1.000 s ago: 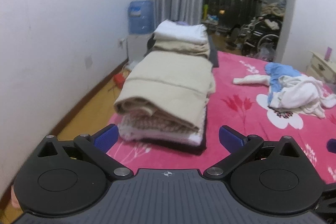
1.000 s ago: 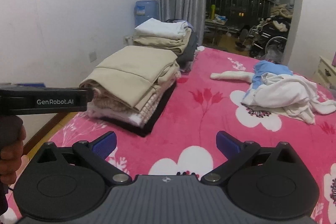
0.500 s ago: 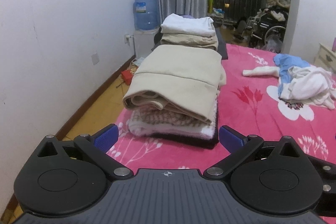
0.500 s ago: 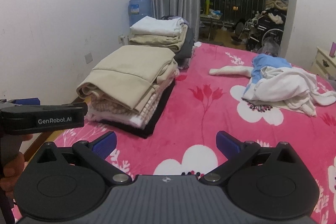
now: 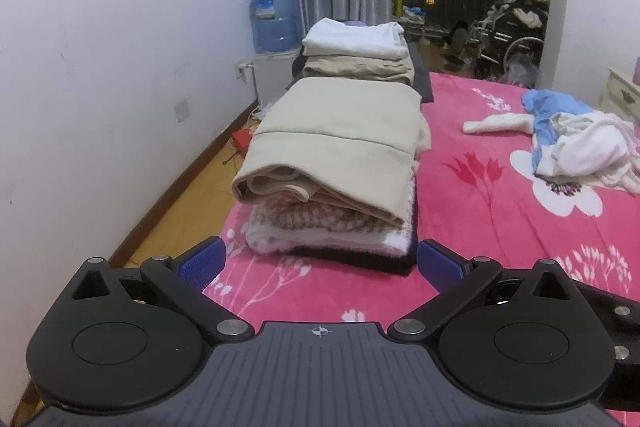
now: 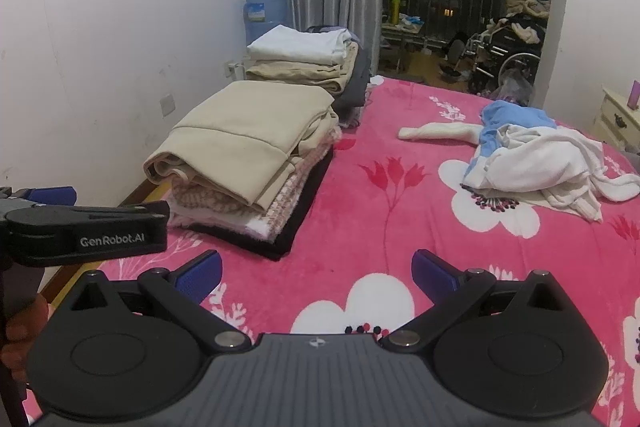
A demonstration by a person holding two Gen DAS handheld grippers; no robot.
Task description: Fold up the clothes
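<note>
Judging from its slack, crumpled lie, the heap (image 6: 536,163) of unfolded clothes is light, soft and limp; it will sag and drape when I lift it, so I expect one pinch to bunch the cloth and two separate holds to be needed. I would take the top white garment (image 5: 584,151) at an edge or corner, ideally a hem or shoulder seam, not at the middle of the bulk. A blue garment (image 6: 508,121) lies partly under the white one, and a white sleeve or sock (image 6: 436,131) trails toward the bed's middle; which it is I cannot tell. The heap rests on the pink blanket (image 6: 372,211), well apart from both my claws. My left claw (image 5: 320,261) is spread wide and empty, facing the near stack (image 5: 336,163) of folded clothes. My right claw (image 6: 316,273) is likewise spread and empty, above bare blanket. A far stack (image 6: 304,63) sits just behind the near one.
</note>
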